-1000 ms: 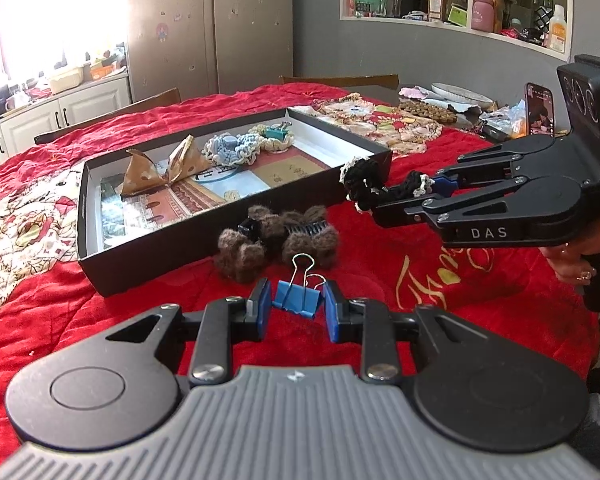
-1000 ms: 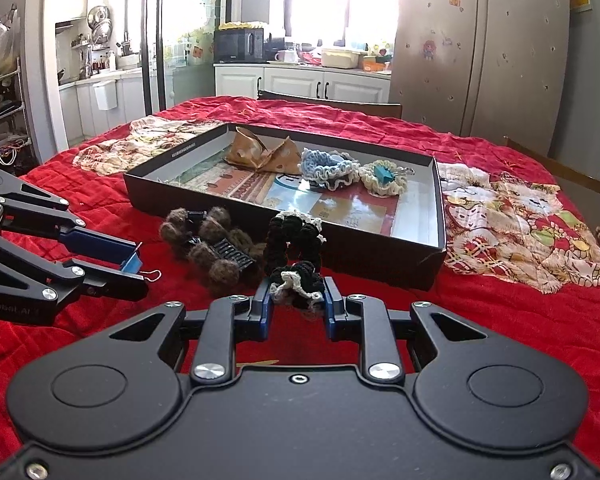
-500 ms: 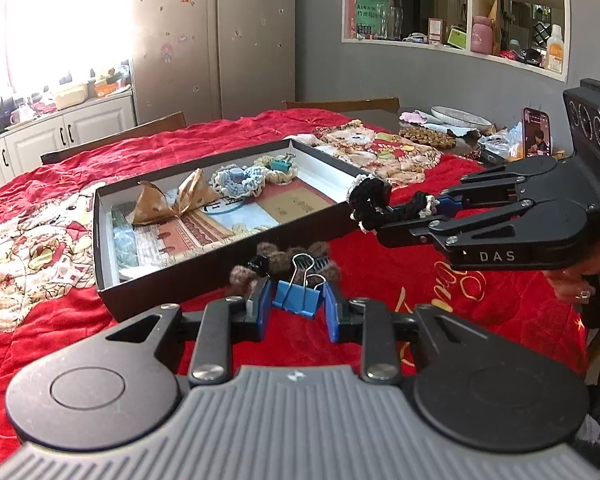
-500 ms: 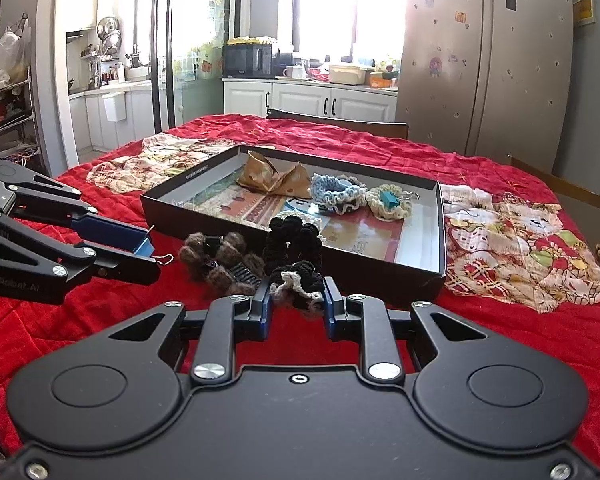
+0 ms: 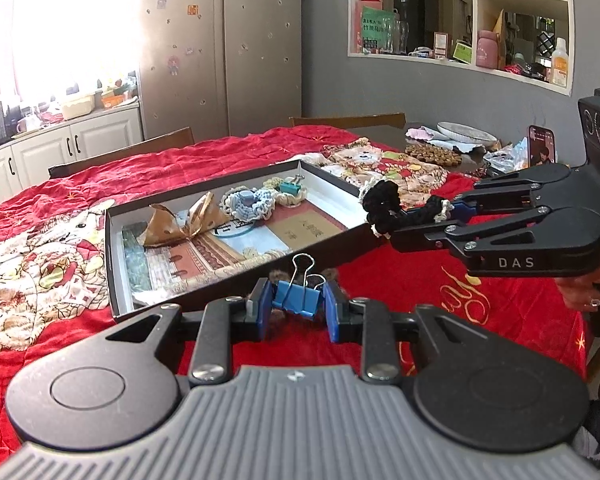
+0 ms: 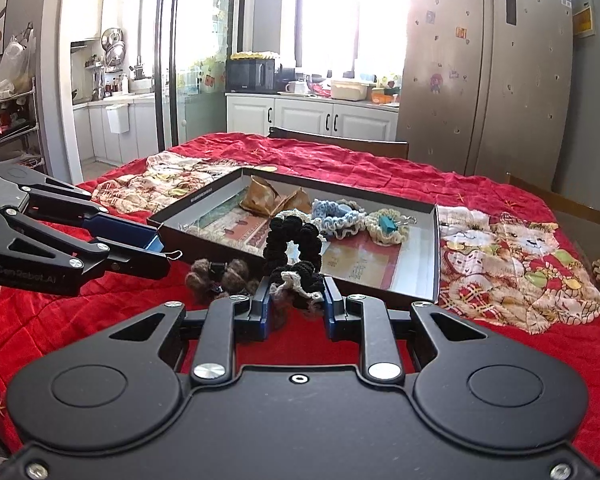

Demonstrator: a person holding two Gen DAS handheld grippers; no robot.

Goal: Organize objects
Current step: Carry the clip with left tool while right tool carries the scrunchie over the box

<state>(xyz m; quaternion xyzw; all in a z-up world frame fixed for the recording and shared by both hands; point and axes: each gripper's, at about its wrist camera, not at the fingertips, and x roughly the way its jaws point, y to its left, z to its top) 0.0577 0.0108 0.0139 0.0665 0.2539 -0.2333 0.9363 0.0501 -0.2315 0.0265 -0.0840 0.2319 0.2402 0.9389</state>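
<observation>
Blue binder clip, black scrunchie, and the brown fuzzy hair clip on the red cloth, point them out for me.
blue binder clip (image 5: 298,300), left wrist view, on its blue body.
black scrunchie (image 6: 296,240), right wrist view, on its upper black loop.
brown fuzzy hair clip (image 6: 236,271), right wrist view, on a fuzzy tuft.

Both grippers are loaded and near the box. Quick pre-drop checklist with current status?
1. Left gripper grip on the blue binder clip: ok, clip is pinched between both pads.
2. Right gripper grip on the black crocheted scrunchie: ok, its lower part is clamped, the rest sticks up free.
3. Free floor in the black box: ok, bare patches show beside the paper bow, the blue scrunchie and the cream scrunchie with a teal clip.
4. Both loads above the box wall: cannot tell.
5. Grippers apart from each other: ok, a gap shows between them.
6. Brown scrunchie left on the red cloth: not ok, it is outside the box.
</observation>
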